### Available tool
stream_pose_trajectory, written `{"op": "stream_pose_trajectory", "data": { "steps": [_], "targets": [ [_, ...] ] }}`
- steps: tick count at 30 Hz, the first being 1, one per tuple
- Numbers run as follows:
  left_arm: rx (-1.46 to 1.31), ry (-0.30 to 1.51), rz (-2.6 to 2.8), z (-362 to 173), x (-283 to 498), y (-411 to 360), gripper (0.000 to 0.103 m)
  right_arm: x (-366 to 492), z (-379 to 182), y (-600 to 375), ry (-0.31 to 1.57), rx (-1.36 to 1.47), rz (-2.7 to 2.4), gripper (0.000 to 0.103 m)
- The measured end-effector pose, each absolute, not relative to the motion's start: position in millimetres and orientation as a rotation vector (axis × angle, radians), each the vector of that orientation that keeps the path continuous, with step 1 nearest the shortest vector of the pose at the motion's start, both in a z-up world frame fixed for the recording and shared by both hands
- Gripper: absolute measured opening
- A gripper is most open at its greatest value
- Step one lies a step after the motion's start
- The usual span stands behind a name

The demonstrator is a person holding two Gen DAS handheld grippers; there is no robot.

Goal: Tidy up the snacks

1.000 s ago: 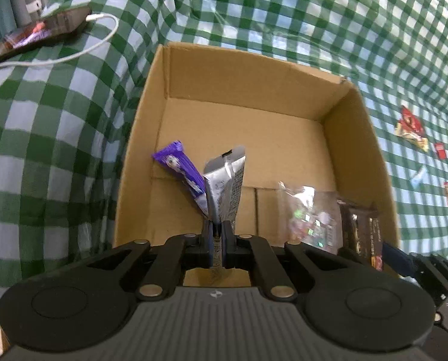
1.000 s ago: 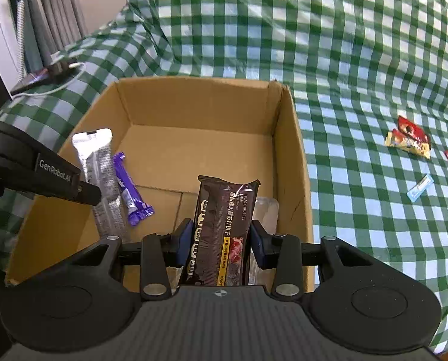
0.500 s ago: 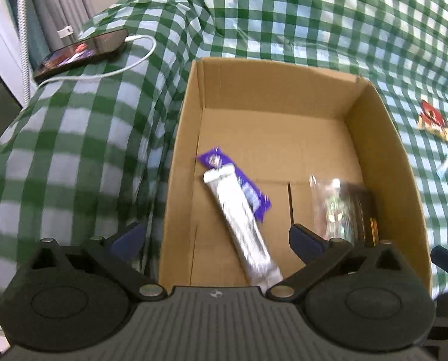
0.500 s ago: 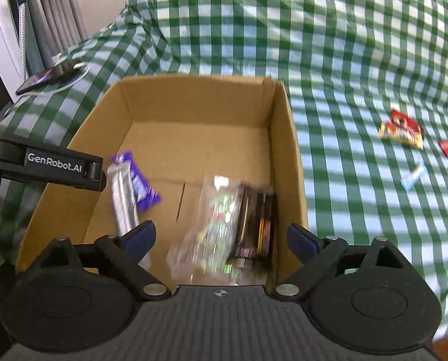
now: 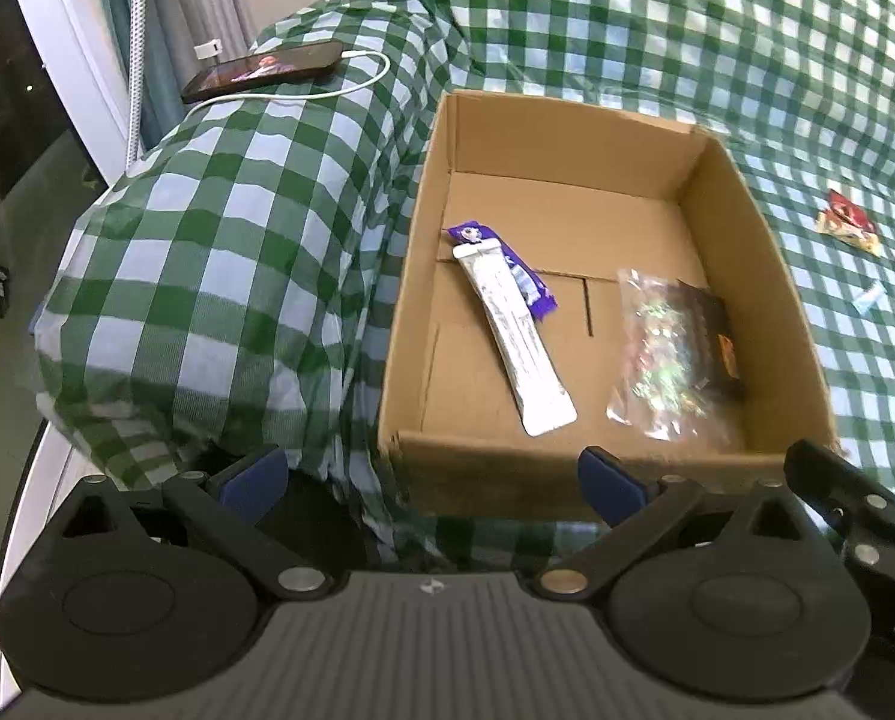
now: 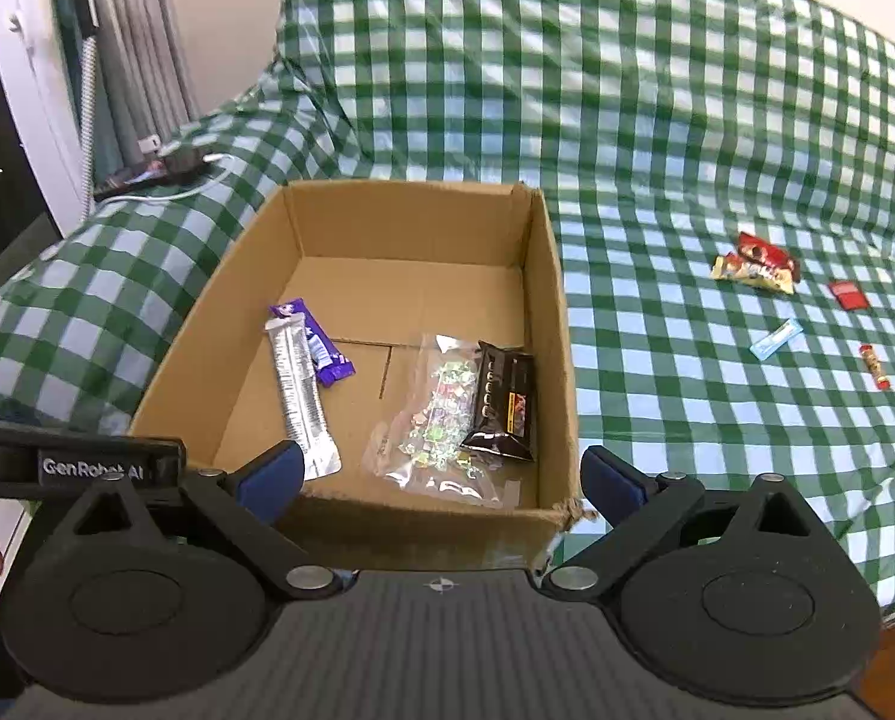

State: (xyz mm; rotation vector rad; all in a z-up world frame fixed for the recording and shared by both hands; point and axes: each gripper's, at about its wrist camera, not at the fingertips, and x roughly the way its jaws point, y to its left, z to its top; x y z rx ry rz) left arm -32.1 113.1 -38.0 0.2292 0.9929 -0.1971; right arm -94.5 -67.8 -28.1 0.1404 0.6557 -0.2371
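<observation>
Snacks [image 6: 754, 266] lie on green checked cloth [image 6: 657, 120]; both grippers released, right's jaws opening

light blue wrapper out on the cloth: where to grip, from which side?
Grip the light blue wrapper across its narrow middle, coming from above with the right gripper, whose jaws are opening and empty. It lies flat and slanted, clear of other snacks, so turn the jaws square to its length.

Four snack packets [image 6: 303, 396] lie flat in the open cardboard box [image 6: 552, 324]; more snacks [image 6: 753, 267] lie on the cloth.
</observation>
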Motion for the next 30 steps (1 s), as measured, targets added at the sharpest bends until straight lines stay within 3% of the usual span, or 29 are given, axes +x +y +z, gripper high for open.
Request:
{"op": "stream_pose_trajectory", "data": {
  "steps": [30],
  "targets": [
    [0.237,0.852,-0.252,-0.3,-108.6,122.2,0.103,-175.7,-5.0,-47.8,0.515,0.127,-0.245,0.102]
  ]
}}
